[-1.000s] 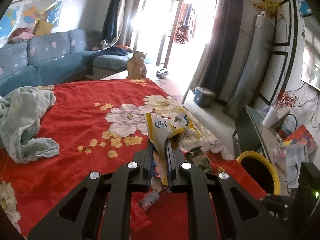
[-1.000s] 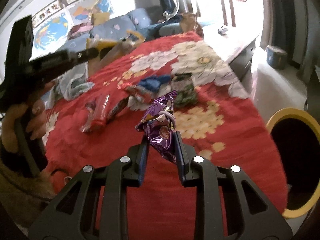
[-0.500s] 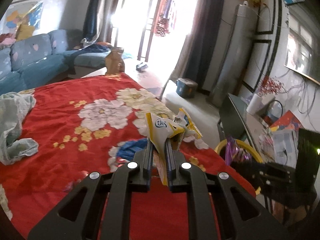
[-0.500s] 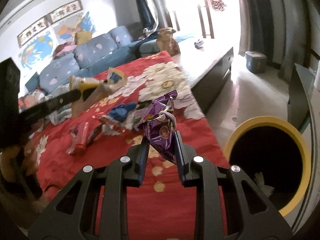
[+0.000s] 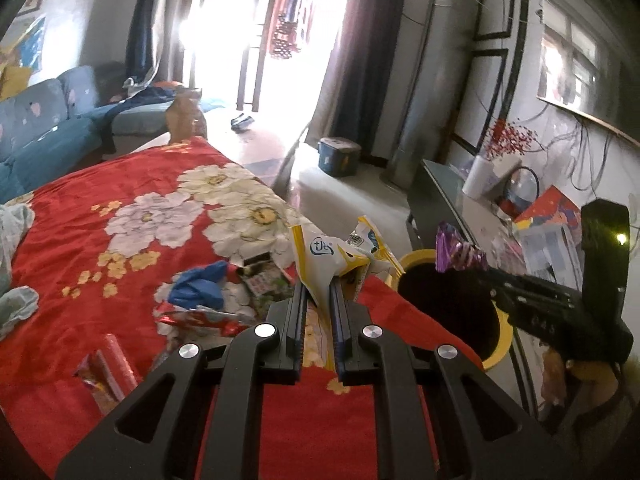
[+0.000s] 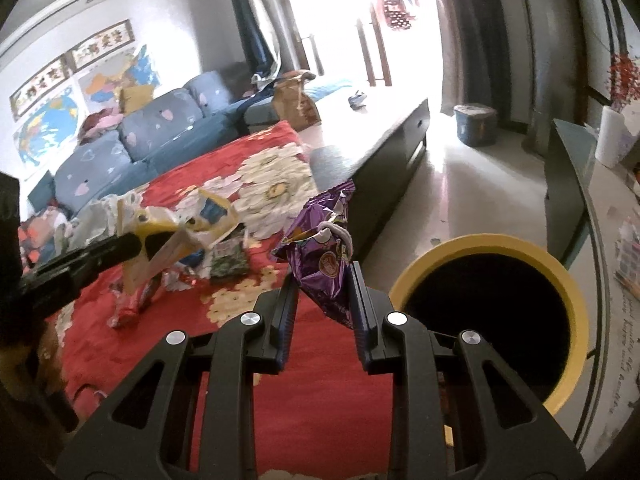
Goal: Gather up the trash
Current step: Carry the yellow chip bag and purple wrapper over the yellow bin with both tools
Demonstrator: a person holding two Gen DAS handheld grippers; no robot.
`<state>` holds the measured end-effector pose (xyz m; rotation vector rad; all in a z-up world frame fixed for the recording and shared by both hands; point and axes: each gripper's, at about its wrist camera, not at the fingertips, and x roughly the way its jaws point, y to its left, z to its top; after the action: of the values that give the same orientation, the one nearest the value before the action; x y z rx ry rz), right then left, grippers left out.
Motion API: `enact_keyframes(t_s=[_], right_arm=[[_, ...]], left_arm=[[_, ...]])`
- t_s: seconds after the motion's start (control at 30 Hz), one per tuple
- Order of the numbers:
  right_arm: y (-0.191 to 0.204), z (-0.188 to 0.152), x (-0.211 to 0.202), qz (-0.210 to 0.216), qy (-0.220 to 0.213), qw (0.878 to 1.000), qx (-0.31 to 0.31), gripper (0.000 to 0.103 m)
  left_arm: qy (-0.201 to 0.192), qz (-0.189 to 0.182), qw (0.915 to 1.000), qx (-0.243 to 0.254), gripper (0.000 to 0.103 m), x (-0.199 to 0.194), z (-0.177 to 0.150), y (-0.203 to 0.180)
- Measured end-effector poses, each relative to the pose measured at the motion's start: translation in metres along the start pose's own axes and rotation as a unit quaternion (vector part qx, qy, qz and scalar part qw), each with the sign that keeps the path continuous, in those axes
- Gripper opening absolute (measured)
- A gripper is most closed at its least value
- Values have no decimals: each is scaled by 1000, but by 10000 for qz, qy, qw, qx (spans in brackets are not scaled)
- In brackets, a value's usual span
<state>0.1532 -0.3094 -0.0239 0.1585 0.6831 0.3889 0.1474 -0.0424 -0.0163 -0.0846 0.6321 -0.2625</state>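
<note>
Two wrappers are in hand at once: the left gripper point(image 5: 318, 300) has its jaws pinched nearly together on a yellow-and-white snack bag point(image 5: 332, 258), and the right gripper point(image 6: 324, 300) is clamped, a little wider, on a crumpled purple wrapper point(image 6: 320, 256). Both pieces ride in the air above the near edge of the red floral cloth point(image 5: 100, 240), with the yellow-rimmed bin point(image 6: 480, 244) on the floor just beside that edge. More trash lies on the cloth: a blue wrapper point(image 5: 200, 288), a red packet point(image 5: 116, 364) and a green printed sachet point(image 6: 228, 260). The risk, as I judge it, is an early release: the purple wrapper looks to hang over the cloth's edge rather than squarely over the bin's mouth, and being light and crinkled it could drift onto the rim or the floor; the yellow bag is farther off, so letting go now would drop it back on the cloth. Against the frames a second ago, both hands have swung from over the cloth toward the bin, which now fills far more of the right view, while neither grip has changed.
</note>
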Motion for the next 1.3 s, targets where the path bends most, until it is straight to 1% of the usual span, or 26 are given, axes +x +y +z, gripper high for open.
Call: enact_keyframes(t_s=[0.6, 0.97, 1.3], right_arm=[[-47, 0, -10, -449, -163, 9978, 461, 19], [-79, -3, -9, -752, -140, 9943, 745, 19], [-103, -10, -4, -915, -55, 9908, 991, 19]], left_arm=[[265, -318, 9979, 502, 11, 18, -7, -47], [449, -509, 9941, 843, 11, 33, -15, -80], [614, -644, 9899, 1102, 11, 48, -22, -107]])
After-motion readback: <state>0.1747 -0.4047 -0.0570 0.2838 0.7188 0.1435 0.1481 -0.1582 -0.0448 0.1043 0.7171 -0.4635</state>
